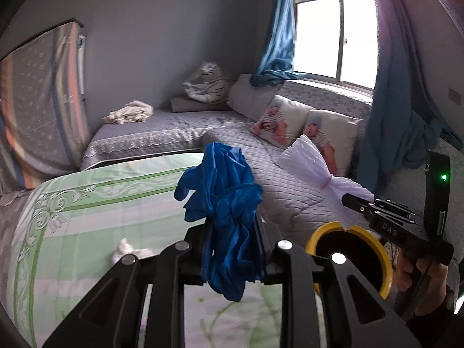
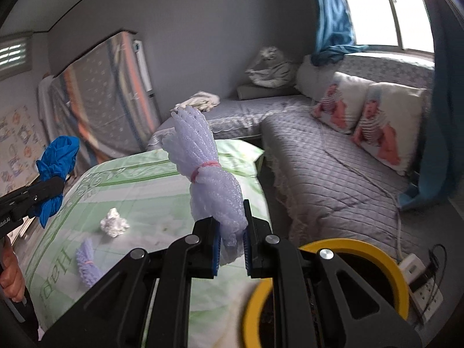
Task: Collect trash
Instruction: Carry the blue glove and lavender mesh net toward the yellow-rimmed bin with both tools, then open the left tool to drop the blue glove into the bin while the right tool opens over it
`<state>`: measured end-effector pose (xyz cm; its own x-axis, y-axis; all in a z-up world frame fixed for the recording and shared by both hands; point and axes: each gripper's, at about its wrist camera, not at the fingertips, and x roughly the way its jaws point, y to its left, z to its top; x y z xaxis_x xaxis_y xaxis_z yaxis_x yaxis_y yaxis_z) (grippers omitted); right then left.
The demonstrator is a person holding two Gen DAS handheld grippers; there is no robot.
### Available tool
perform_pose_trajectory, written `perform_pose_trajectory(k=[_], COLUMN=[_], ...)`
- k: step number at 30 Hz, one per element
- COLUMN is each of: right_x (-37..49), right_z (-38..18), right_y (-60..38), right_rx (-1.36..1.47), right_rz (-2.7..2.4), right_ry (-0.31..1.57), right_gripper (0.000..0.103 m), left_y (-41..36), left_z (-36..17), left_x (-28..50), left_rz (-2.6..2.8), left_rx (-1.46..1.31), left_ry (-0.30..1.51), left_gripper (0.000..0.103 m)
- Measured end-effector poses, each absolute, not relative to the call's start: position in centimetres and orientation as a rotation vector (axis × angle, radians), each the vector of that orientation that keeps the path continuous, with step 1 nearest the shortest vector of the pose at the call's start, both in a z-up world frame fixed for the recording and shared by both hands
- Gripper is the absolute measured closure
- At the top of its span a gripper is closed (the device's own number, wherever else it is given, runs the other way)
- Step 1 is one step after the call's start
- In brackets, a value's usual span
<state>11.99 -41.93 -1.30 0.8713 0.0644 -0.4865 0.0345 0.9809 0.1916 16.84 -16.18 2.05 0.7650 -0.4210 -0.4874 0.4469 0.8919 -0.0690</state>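
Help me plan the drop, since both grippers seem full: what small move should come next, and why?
Probably carry both loads over the yellow-rimmed bin. The left gripper clamps a blue glove, the right gripper a white foam net bundle, and the bin's mouth sits just below and right.

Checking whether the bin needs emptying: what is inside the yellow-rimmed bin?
The yellow-rimmed bin shows only a dark interior; no trash is visible. Its bottom and near side are hidden behind the right hand-held gripper, which holds a foam net.

Grey walls (image 1: 162,29); bright window (image 1: 333,34) with blue curtains (image 1: 278,37); grey quilted corner sofa (image 2: 333,168); two printed cushions (image 2: 365,121)
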Motion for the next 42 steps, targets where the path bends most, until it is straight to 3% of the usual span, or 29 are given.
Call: perform_pose_trajectory(k=[22,42], right_x=[5.5,5.3], right_z=[-5.3,-10.4], right_y=[-51.5,-54.5], right_rx=[0.332,0.419], right_rz=[-0.261,-0.357], right_ry=[0.533,0.663], right_gripper=[0.091,0.091], left_y=[-29.3,-36.9], left_z=[-0.8,-9.5], left_x=[15.4,18.6], left_rz=[-0.740,-0.823], left_rx=[0.140,0.200], left_ry=[0.560,0.770], left_gripper=[0.081,0.081])
